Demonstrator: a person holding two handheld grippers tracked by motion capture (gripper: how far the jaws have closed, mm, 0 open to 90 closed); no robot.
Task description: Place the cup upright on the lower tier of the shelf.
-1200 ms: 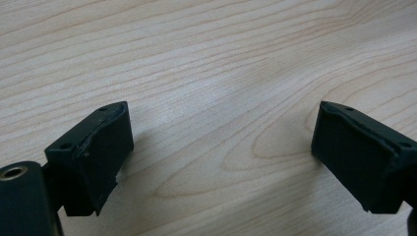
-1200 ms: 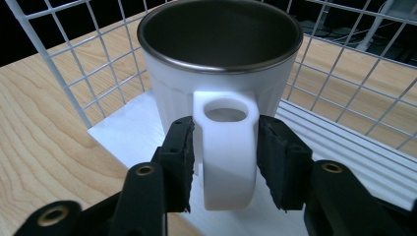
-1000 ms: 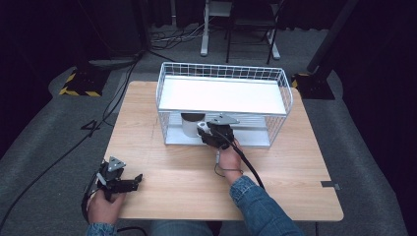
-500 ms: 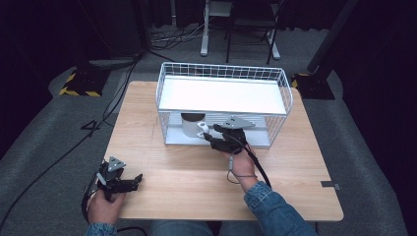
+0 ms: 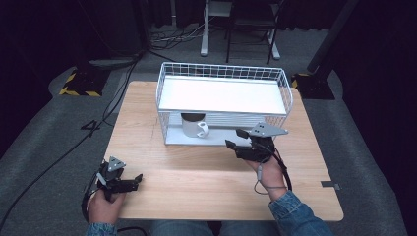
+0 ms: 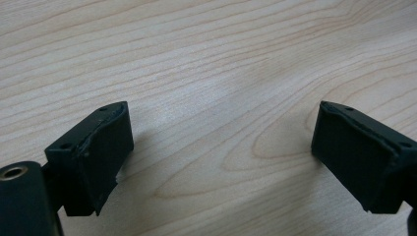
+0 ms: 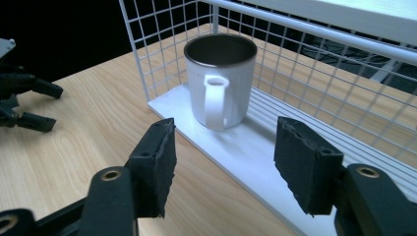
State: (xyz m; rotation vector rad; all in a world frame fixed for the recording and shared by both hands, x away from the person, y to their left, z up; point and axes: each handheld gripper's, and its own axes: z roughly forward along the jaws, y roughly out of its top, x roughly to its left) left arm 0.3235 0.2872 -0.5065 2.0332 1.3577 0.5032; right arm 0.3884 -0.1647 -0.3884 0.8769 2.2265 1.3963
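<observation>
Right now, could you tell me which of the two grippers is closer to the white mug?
The right gripper, open just in front of the mug on the rack's lower shelf. The left gripper rests at the table's near edge.

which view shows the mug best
The right gripper view: the white mug stands close and upright on the rack's lower shelf, handle facing the camera, dark inside visible. The high view shows it small, partly under the top shelf.

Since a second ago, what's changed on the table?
The right gripper pulled back out of the wire rack toward the person, its jaws opening with nothing between them, leaving the white mug upright on the lower shelf. The left gripper stayed put, open over the table.
</observation>
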